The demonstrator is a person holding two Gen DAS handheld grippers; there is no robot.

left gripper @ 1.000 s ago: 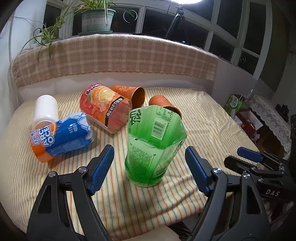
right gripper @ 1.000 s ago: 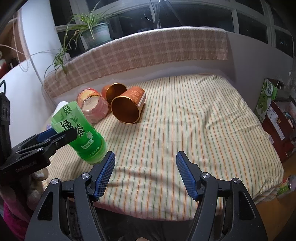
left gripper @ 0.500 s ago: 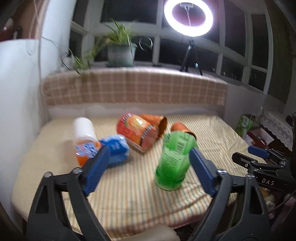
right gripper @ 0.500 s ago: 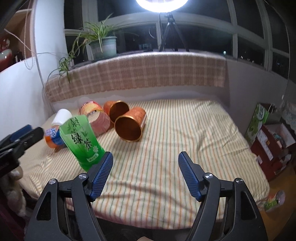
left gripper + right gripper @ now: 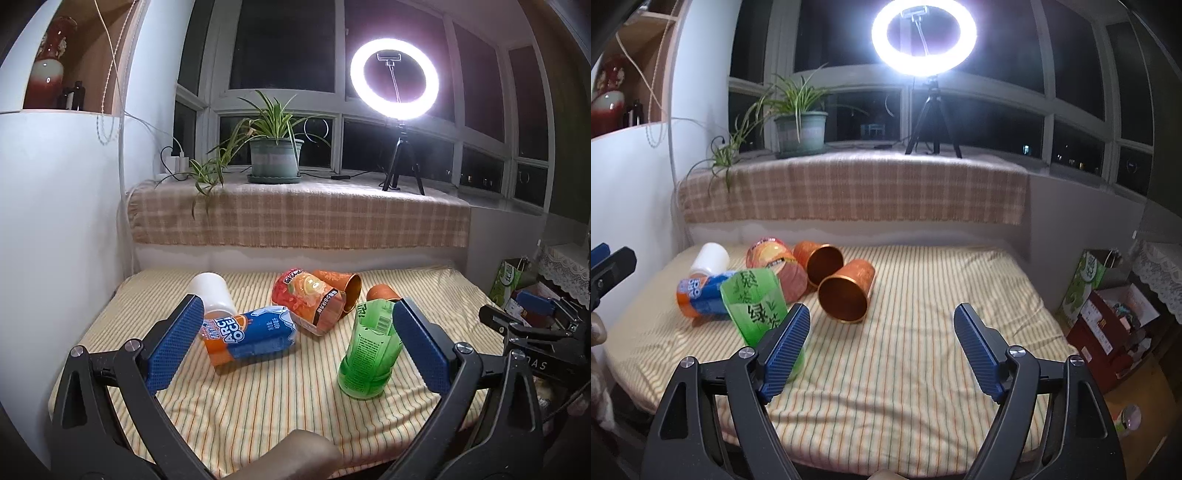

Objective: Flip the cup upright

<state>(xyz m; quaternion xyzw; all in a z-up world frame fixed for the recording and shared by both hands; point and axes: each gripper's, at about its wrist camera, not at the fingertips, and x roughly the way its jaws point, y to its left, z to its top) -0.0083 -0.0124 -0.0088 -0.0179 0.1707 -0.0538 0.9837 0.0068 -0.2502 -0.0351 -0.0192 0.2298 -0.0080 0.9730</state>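
Two grippers hang above the near edge of the striped yellow bed cover (image 5: pixel 295 406), and both stand wide apart, holding nothing. The left gripper (image 5: pixel 295 347) has pulled back and up: a second ago its blue pads were right on both sides of the green see-through plastic cup (image 5: pixel 369 354), and now they are well away from it. The right gripper (image 5: pixel 881 343) has lifted too.

The green cup now stands on its bottom with its open mouth up, close to the near edge of the bed cover. Nothing touches it. It leans a tiny bit, but it holds by itself. So the flip looks done for this cup, and backing away looks like letting go for good.

Left of the green cup, a blue and orange cup with big letters (image 5: pixel 247 336) lies on its side. Just behind that one lies a white cup (image 5: pixel 212 291).

Behind the green cup, a red and orange fruit-picture cup (image 5: pixel 310 302) lies tipped over, and two shiny copper cups (image 5: pixel 846 291) lie beside it with their mouths showing.

Farthest back, the leafy plant in a green pot (image 5: pixel 275 155) and the bright ring light (image 5: pixel 394 79) sit on the window ledge.

I think any next flip would be one of the cups on its side.
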